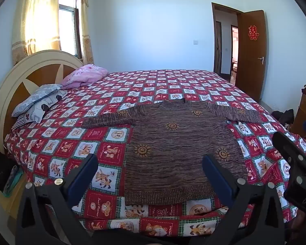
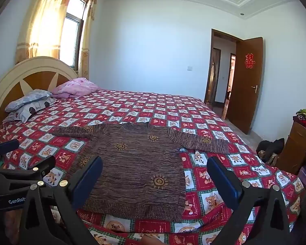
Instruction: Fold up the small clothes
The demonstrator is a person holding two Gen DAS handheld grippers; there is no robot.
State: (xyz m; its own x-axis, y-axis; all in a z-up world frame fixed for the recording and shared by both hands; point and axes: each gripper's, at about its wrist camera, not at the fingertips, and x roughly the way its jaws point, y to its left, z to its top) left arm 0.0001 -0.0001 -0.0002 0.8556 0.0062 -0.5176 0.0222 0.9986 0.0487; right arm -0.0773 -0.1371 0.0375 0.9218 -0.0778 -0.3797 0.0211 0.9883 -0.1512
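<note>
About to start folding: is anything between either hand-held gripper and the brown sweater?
Nothing visible. The brown sweater lies flat on the bedspread, beyond the open left hand-held gripper and right hand-held gripper.

Your left gripper (image 1: 150,175) hangs with its jaws spread wide over the near hem of the brown knitted sweater (image 1: 179,145) — holding nothing. The sweater lies flat on the bed (image 1: 75,143), sleeves out to both sides. Your right gripper (image 1: 295,167) shows at the right edge — its jaws mostly out of frame.
</note>
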